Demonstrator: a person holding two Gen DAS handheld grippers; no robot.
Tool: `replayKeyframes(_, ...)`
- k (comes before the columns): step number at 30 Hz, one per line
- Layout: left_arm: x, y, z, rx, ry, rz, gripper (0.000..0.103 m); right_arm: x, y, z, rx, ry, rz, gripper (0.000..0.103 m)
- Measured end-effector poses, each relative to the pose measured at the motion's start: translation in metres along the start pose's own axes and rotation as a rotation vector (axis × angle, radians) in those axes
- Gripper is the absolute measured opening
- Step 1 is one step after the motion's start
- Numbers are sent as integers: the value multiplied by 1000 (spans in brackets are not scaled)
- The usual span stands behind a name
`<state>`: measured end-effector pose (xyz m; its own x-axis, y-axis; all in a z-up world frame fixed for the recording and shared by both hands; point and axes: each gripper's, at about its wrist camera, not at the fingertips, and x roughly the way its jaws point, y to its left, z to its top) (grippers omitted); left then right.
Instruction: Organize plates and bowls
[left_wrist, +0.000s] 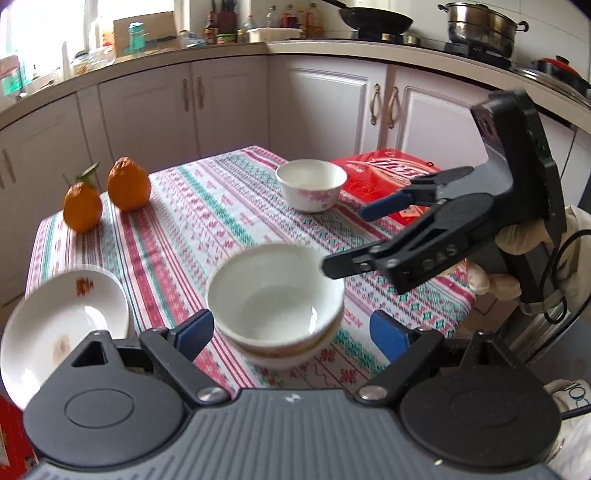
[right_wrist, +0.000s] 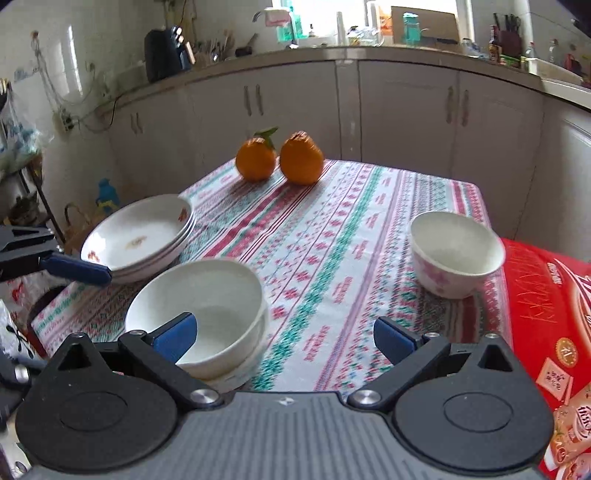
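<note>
While both tongs gape empty, only right view shows plates (right_wrist: 138, 236) stacked.

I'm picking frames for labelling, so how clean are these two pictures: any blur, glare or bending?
Left wrist view: the stacked bowls and plates are smeared by motion, and the counter edge bows from the fisheye lens. Right wrist view: the window is blown out white, the single bowl is soft, and the oranges stay fairly sharp.

Bright window (right_wrist: 317, 16) daylight, blown-out glare, fisheye-bent edges, slight motion blur.
</note>
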<state>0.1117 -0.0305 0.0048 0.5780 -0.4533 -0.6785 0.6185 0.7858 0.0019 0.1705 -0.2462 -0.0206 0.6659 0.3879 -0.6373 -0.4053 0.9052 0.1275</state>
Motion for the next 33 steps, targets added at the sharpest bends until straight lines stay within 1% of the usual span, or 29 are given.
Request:
replayKeyframes(2,2,5,14,20,4,-7,91,-4,-13,1,30,-4,27,103)
replayKeyframes(4,7,8,30,47,2,-10,91,-5,-24,-1,56,-7,21,103)
replayKeyframes(6,13,9,45,72,-11,-23,91,-3,-32,-3,58,-1,-28,103)
replayKeyframes(9,33,12,70,92,-11,-55,91,0,-43,-5,36,-3,-105,103)
replayKeyframes(12,64,12,93,110,3,-51,92,6,-54,-5,1,-7,-207,103)
replayKeyframes(14,85,11,107,129,18,-50,92,10,-63,-3,-11,-11,-254,103)
replayKeyframes(15,96,12,114,133,24,-55,92,12,-68,-2,-11,-12,-263,103)
replayKeyframes(20,150,15,139,133,75,-109,92,27,-91,4,-16,-26,-292,103)
replayKeyframes(24,189,15,151,144,109,-138,91,40,-104,8,-26,-35,-272,103)
replayKeyframes(28,222,19,159,122,140,-164,85,55,-114,11,-24,-36,-246,103)
replayKeyframes(30,235,19,162,110,152,-185,79,60,-118,12,-22,-36,-231,102)
replayKeyframes(33,249,18,168,107,161,-194,78,67,-120,16,-37,-38,-229,99)
